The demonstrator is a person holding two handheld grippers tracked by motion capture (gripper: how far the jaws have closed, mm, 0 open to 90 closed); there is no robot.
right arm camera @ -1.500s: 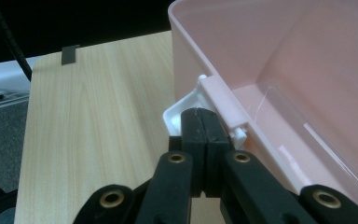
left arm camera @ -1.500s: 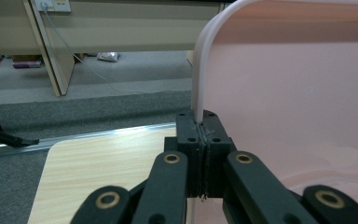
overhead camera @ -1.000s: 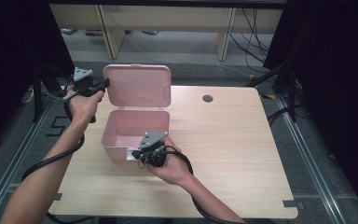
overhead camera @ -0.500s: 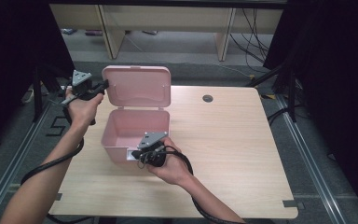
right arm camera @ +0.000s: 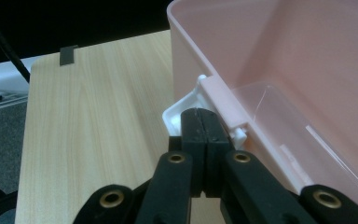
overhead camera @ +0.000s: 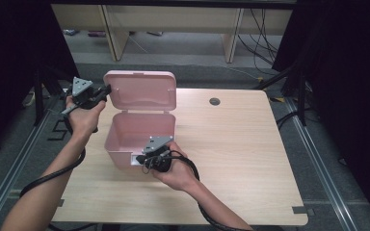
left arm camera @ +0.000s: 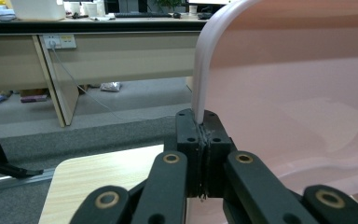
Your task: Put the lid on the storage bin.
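A pink plastic box [overhead camera: 139,132] stands open on the wooden table [overhead camera: 231,144], its lid [overhead camera: 142,91] raised upright at the back. My left gripper [overhead camera: 107,89] is shut on the lid's left edge. In the left gripper view the lid's pale rim [left arm camera: 204,70] runs down into the closed jaws of the left gripper [left arm camera: 200,126]. My right gripper [overhead camera: 139,159] sits at the box's front wall. In the right gripper view that gripper [right arm camera: 205,116] is shut, its tips lying over the white latch [right arm camera: 175,114] below the box [right arm camera: 261,46] rim. The box looks empty.
A round cable hole [overhead camera: 215,101] sits at the table's back right. Beige desks [overhead camera: 173,19] stand beyond the table, with grey carpet between. Metal rails [overhead camera: 318,159] run along the floor on both sides. A black tape mark [right arm camera: 69,55] lies near a table corner.
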